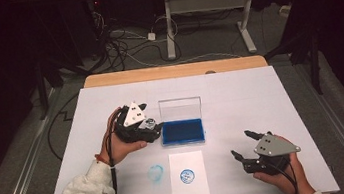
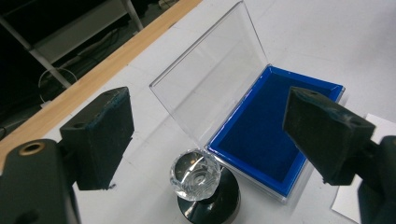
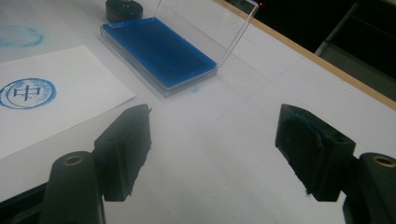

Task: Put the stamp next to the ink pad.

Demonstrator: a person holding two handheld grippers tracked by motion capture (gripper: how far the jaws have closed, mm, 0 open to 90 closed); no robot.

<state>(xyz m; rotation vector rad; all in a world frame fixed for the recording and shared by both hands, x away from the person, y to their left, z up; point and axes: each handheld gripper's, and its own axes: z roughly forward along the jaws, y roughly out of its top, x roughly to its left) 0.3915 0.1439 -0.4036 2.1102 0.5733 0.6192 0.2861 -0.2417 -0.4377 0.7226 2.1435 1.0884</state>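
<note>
Stamp (image 2: 198,179) stands touching the ink pad (image 2: 261,135) edge between the wide-open left gripper (image 2: 205,135); right gripper (image 3: 212,154) gapes over bare table.

High view: fixed above near table edge, faces forward and down, sees whole table (image 1: 240,93), far. Left gripper view: close, looks down on ink pad (image 2: 261,135) from its left. Right gripper view: low, looks across table. All three share ink pad.
</note>
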